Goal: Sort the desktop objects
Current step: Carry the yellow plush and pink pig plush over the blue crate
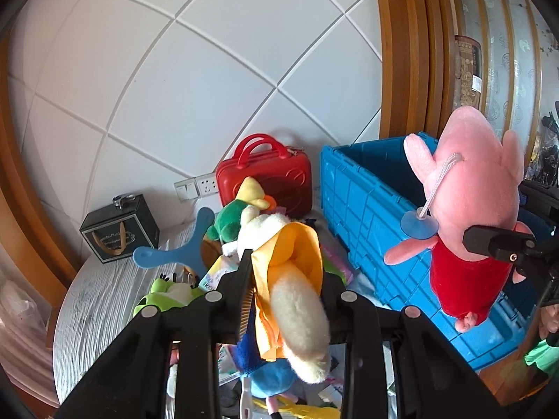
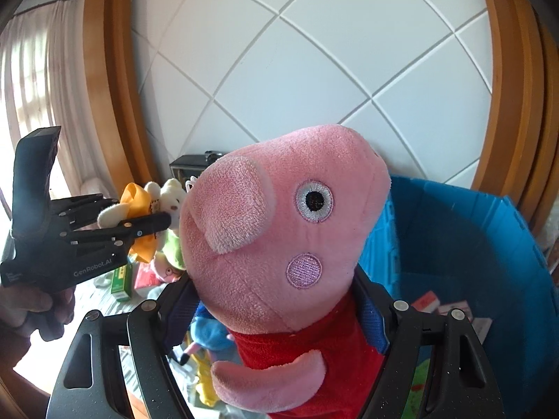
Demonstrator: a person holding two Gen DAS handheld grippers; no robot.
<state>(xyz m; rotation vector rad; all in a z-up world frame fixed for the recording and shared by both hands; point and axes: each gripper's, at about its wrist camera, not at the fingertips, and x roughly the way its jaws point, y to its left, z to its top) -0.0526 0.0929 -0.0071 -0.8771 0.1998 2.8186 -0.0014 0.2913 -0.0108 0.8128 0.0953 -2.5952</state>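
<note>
Above the cluttered desktop (image 1: 104,293), beside the blue crate (image 1: 367,209): left gripper (image 1: 279,279) clamped on yellow-dressed plush bear (image 1: 297,300); right gripper (image 2: 279,300) gripping pink pig plush (image 2: 279,227), both aloft.

The pink pig (image 2: 279,230) is a soft toy with a big snout, a round sewn eye, a purple cheek and a red dress. It is up in the air, above the blue bin (image 1: 367,209). A white string with a blue sucker (image 1: 419,225) hangs from its head.

The bear (image 1: 297,300) is a small cream toy in a yellow dress. It is up in the air too, over the pile of toys on the table.

The blue bin is big, made of plastic and open on top. It stands on the table by the wall, with a few small boxes (image 2: 454,309) inside.
</note>
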